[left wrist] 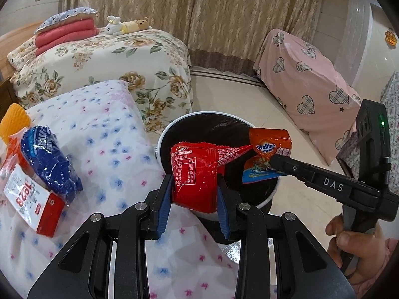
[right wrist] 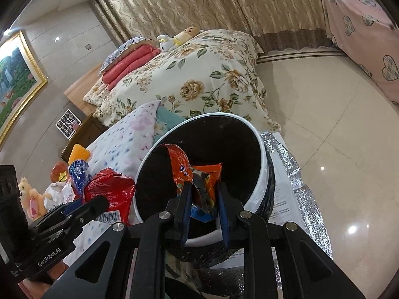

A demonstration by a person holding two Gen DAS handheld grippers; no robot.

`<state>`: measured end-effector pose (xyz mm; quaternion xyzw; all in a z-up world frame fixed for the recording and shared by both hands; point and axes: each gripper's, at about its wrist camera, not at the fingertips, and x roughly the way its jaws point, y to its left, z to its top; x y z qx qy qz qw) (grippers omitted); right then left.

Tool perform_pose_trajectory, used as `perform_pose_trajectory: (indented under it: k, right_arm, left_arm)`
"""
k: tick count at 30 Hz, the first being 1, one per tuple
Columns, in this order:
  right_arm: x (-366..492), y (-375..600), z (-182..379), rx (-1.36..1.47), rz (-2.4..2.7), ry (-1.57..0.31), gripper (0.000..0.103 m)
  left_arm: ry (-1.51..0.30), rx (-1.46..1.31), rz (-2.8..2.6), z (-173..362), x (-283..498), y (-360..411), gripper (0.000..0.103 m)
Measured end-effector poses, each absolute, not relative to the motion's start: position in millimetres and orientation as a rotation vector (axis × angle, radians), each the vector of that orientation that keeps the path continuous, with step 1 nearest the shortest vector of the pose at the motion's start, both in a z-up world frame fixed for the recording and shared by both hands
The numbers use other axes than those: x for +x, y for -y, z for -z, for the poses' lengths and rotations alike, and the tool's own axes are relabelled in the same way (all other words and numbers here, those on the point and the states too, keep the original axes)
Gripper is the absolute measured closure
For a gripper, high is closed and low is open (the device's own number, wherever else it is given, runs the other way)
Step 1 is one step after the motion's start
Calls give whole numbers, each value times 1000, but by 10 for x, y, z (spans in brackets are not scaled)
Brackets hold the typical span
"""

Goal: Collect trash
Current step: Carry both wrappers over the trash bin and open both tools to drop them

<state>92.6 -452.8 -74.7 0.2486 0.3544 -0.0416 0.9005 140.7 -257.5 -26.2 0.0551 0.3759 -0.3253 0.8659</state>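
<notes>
Far left on the flowery sheet (left wrist: 104, 134) there was more trash waiting: a red-and-white box (left wrist: 32, 204) with a blue wrapper (left wrist: 49, 159) lying on it, plus an orange thing (left wrist: 13, 119) behind them that I couldn't identify. Next over, the left gripper (left wrist: 194, 194) was clamped on a red bag (left wrist: 194, 172), pads squeezing its lower end, with the bag's top hanging over the near rim of the bin (left wrist: 164, 134). To the right, the right gripper (right wrist: 203, 204) had its jaws pinched on an orange Ovaltine wrapper (right wrist: 207, 174), held right above the bin's black-lined mouth.

Handling-wise, I'd guess both are basically weightless, crinkly foil-plastic: soft, slick, and they deform instead of pushing back. A flat edge or a bunched corner looked like the best place to grab, since the puffy middle would probably just slide out. Same goes for the blue wrapper; the box looked stiffer, so gripping across its narrow side seemed sensible.
</notes>
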Motion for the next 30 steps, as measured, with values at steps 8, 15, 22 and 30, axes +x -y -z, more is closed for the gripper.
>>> perform_pose_trajectory:
  k: [8,15,22,30]
  right_arm:
    - [1017,4587,725,505,90,-746,82]
    - [1093,4628,748,498,92,-763,81]
    - [1168,4683,777,498,91,-784,79]
    - [1197,4705,788,502,96,-787,79]
  left_arm:
    - [-792,130,681,283,1474,2678,72]
    - [-801,138,672,311,1556,2748,72]
    - [-809,146,675,320,1595,2818,72]
    - [-831,143,673,355,1646,2844,70]
